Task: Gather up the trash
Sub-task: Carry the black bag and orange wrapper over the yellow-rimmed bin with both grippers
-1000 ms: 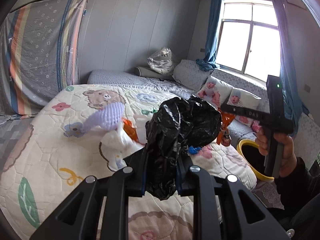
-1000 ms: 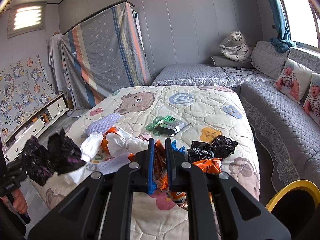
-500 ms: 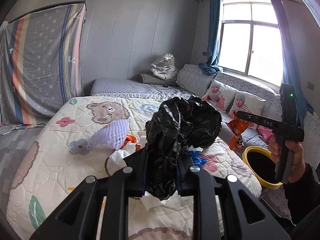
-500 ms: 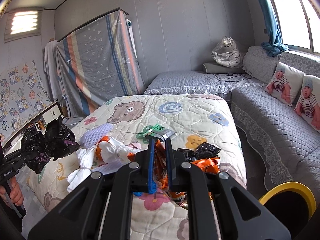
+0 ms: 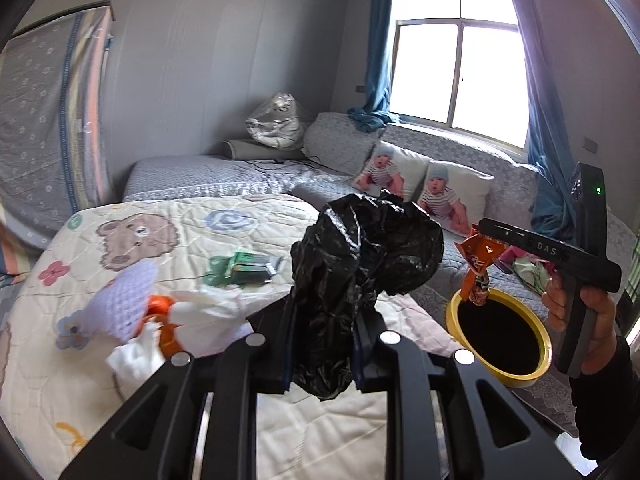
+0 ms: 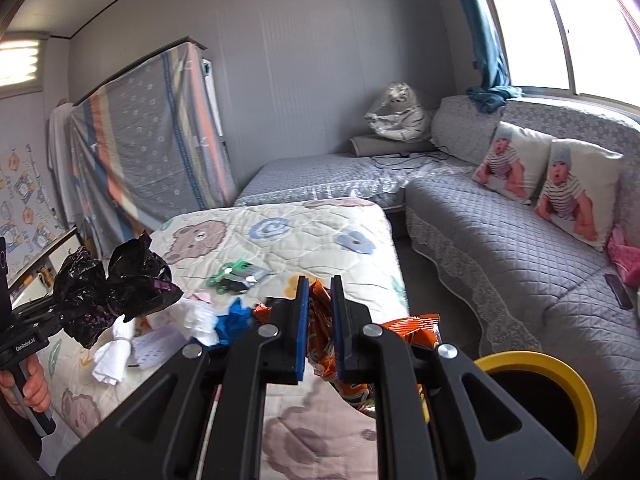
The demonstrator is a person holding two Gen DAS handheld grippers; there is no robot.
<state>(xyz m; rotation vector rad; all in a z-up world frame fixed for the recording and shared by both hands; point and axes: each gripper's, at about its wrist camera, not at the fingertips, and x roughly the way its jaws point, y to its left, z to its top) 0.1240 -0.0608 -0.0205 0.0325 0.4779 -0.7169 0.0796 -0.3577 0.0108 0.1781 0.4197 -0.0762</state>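
My left gripper (image 5: 322,314) is shut on a crumpled black plastic bag (image 5: 368,256), which bulges up above the fingers. In the right wrist view the same bag (image 6: 112,292) hangs at the left, over the bed's edge. My right gripper (image 6: 319,292) is shut on an orange snack wrapper (image 6: 412,330). Seen from the left wrist, the right gripper (image 5: 480,234) holds that wrapper (image 5: 478,270) dangling just above the far rim of a yellow-rimmed bin (image 5: 516,378). The bin (image 6: 532,360) stands on the floor between bed and sofa.
On the cartoon quilt (image 5: 132,236) lie a green packet (image 5: 244,270), white tissue (image 5: 208,316), a purple foam net (image 5: 124,304) and a blue scrap (image 6: 234,320). A grey sofa (image 6: 500,232) with two baby-print pillows runs under the window on the right.
Both grippers have swung to the right, away from the bed's trash. The orange wrapper now hangs over the bin's rim. Both grips are unchanged.
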